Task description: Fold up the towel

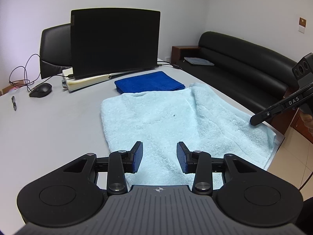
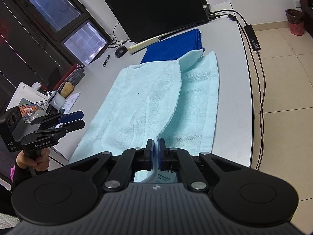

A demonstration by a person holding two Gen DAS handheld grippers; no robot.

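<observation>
- The right gripper (image 2: 156, 152) has its blue-padded fingers (image 2: 150, 152) pressed together on a raised ridge of the light blue towel (image 2: 137, 101) — the cloth runs up between the pads and shows again behind them, with a printed label just under the jaws.
- From that pinch a fold line runs straight ahead of the fingers; the layer to the left of it lies over the layer to the right, and at the far end a corner of the towel is turned back.
- The left gripper (image 1: 159, 156) has its fingers (image 1: 138, 156) spread apart, with nothing between them; they sit over the near end of the towel (image 1: 156, 117), and whether the pads touch the pile I cannot tell.
- The towel stretches away from those spread fingers across the grey table (image 1: 49, 121), its right edge lying close to the table's edge.
- Ahead and to the right of the left fingers, the right gripper's tip (image 1: 256, 120) rests at the towel's right side.
- In the right wrist view the left gripper (image 2: 78, 120) shows left of the pinching fingers, beside the towel's left edge, with a hand (image 2: 37, 160) around its handle.
- Beyond the towel's far end lies a folded dark blue towel (image 1: 148, 83) — touching or just beside it.
- Farther on stand a black laptop (image 1: 115, 41) on a notebook (image 1: 82, 81), with a mouse (image 1: 41, 90) and a pen (image 1: 13, 102) off to the left.
- A black sofa (image 1: 244, 64) sits past the table on the right.
</observation>
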